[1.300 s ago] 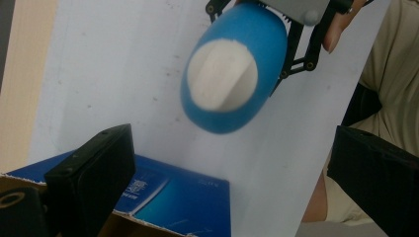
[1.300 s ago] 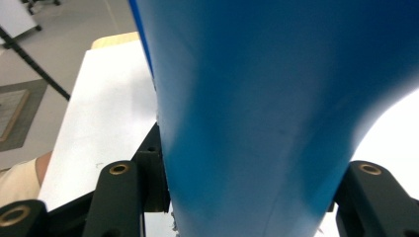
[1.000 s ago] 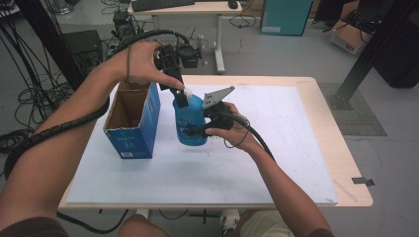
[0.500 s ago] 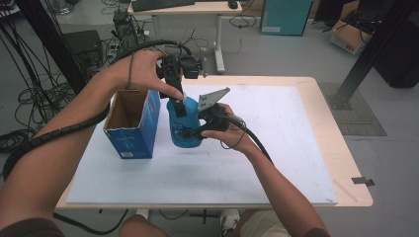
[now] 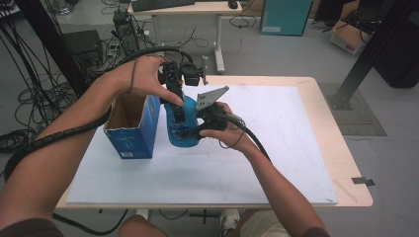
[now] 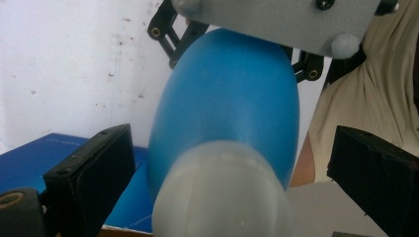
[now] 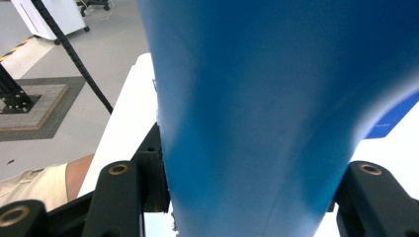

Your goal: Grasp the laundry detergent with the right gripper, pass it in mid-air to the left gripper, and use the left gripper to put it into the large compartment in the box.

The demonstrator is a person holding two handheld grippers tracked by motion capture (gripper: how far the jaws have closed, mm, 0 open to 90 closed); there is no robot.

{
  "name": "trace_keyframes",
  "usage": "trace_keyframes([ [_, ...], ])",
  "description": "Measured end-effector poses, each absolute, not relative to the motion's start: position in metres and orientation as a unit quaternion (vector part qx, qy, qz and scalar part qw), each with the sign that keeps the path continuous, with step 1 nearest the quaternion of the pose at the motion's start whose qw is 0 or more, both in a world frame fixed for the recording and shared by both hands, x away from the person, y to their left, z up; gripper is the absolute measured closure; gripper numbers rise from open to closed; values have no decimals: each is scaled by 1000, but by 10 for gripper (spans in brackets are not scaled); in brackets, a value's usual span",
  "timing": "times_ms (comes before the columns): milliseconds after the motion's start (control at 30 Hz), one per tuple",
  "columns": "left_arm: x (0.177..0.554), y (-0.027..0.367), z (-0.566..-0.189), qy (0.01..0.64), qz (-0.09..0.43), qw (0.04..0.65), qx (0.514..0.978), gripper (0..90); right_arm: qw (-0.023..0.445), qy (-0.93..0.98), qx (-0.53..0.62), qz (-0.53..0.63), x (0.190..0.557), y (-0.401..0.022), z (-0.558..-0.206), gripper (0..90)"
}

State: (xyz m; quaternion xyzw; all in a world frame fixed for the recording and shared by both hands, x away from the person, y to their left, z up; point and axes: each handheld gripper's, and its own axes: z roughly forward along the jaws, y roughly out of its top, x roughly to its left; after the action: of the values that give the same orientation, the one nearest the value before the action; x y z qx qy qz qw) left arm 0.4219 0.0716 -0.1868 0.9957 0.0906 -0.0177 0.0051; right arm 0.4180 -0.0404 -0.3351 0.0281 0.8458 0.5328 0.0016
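No writing legible on blue box (image 5: 132,132), blue bottle (image 5: 182,129).

Compared with a second ago, the left gripper (image 5: 179,109) sits lower over the blue bottle (image 5: 180,129), and the right gripper (image 5: 190,131) holds it slightly nearer the blue box (image 5: 132,129).

The blue bottle's (image 6: 227,113) pale cap (image 6: 222,192) is blurred and edge-cropped.

No legible text, label or number anywhere.
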Motion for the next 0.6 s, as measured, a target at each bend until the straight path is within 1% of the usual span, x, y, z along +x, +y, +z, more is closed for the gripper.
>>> trace_keyframes([
  [100,420,71,-186,88,-17,4,996,46,4,845,26,534,417,-40,-332,428],
  [133,420,70,-185,87,-20,-8,996,46,5,844,25,535,417,-41,-331,428],
  [300,418,68,-185,85,-20,-11,996,46,10,844,26,535,416,-41,-329,428],
  [400,417,67,-185,85,-22,-11,996,46,5,844,28,536,415,-42,-328,428],
  [467,417,66,-187,80,-13,-11,997,46,15,847,15,531,417,-43,-328,428],
  [600,418,67,-186,82,-18,-12,996,46,14,847,14,532,417,-43,-328,427],
])
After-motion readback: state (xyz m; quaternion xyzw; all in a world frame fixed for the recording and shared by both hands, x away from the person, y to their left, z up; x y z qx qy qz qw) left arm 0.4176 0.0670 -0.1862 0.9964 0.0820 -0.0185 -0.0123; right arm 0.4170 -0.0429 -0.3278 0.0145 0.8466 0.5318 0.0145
